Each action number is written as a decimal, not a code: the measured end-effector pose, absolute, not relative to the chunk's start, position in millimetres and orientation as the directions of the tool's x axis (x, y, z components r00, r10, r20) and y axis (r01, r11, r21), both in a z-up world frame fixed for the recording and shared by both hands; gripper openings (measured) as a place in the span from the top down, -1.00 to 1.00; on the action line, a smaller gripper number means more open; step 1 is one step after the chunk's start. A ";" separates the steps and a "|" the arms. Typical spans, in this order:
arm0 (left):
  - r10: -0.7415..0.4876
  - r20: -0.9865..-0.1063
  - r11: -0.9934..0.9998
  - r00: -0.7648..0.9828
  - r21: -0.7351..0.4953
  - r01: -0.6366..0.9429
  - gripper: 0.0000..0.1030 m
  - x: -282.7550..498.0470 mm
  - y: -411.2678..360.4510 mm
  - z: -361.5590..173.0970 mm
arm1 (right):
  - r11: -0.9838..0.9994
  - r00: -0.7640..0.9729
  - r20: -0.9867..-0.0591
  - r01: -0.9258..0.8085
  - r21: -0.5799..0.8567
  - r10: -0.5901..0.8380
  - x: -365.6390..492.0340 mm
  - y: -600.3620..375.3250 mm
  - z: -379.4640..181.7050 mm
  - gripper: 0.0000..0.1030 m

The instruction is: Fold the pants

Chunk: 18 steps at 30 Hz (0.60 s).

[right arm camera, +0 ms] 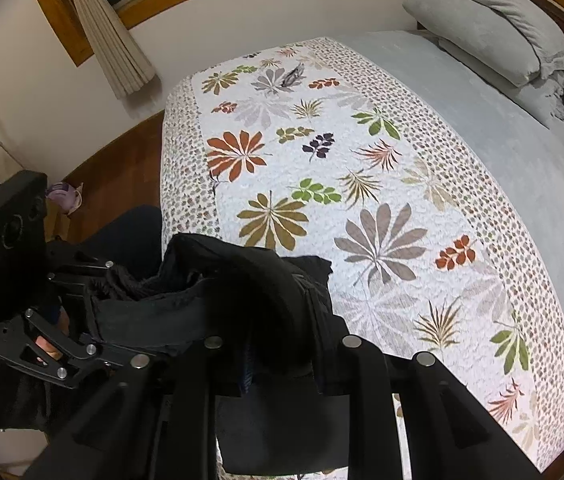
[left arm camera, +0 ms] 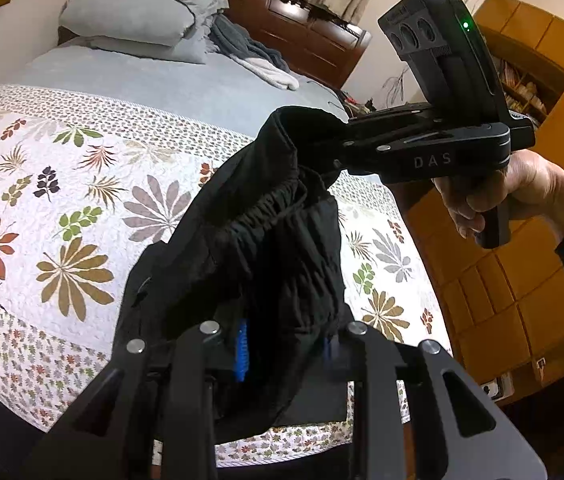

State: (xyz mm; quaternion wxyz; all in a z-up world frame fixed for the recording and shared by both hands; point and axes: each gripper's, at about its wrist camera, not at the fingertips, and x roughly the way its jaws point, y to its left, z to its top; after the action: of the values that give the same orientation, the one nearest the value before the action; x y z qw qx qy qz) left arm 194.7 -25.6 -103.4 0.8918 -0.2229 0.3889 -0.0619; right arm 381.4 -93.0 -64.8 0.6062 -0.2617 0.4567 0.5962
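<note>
Both tools hold the black pants [left arm camera: 265, 240] above the near edge of the bed [right arm camera: 482, 128].

Left tool [left arm camera: 286, 354]: jaws nearly closed, clamped on the pants' fabric. A blue pad shows on the left finger, pressed against the cloth. The fabric bunches up between the fingers and hangs down past them over the bed's near edge.

Right tool [right arm camera: 282, 364]: jaws likewise narrowed and clamped on black fabric, which fills the gap between the fingers and drapes below.

Seen from the left wrist, the right tool grips the waistband end at the upper right of the garment, and the gathered elastic waistband runs slanting down from there toward the left tool. A hand [left arm camera: 498, 196] in a dark sleeve holds the right tool's handle. Seen from the right wrist, the left tool sits at the left edge of view, biting the other end of the waistband; the cloth between the two tools sags in a loose fold.

The pants hang in the air off the tools, lifted from the flowered quilt [right arm camera: 322, 208], with the lower part reaching toward the quilt's near edge.

Writing: "DAS" in pale letters on the side of the right tool's body. A green light glows on the unit mounted above it.

Gray pillows [left arm camera: 137, 12] lie at the head of the bed, well apart from the pants.
</note>
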 end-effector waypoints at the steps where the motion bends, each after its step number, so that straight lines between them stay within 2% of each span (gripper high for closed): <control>1: -0.286 -0.668 0.894 0.687 -0.444 -0.060 0.53 195.4 -29.0 -104.7 | 0.153 -0.126 -0.867 -0.962 0.225 0.483 381.7 -96.2 -66.3 0.56; 18: -0.307 -0.714 0.912 0.629 -0.409 -0.020 0.53 214.7 -79.9 -133.8 | 0.180 -0.103 -0.889 -0.963 0.202 0.446 389.6 -144.2 -99.3 0.56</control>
State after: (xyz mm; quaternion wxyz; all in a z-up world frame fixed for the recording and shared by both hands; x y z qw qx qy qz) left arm 214.7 -79.9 -133.8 0.8816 -0.1929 0.4229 -0.0814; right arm 389.6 -144.2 -99.3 0.6098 -0.2769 0.4668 0.5776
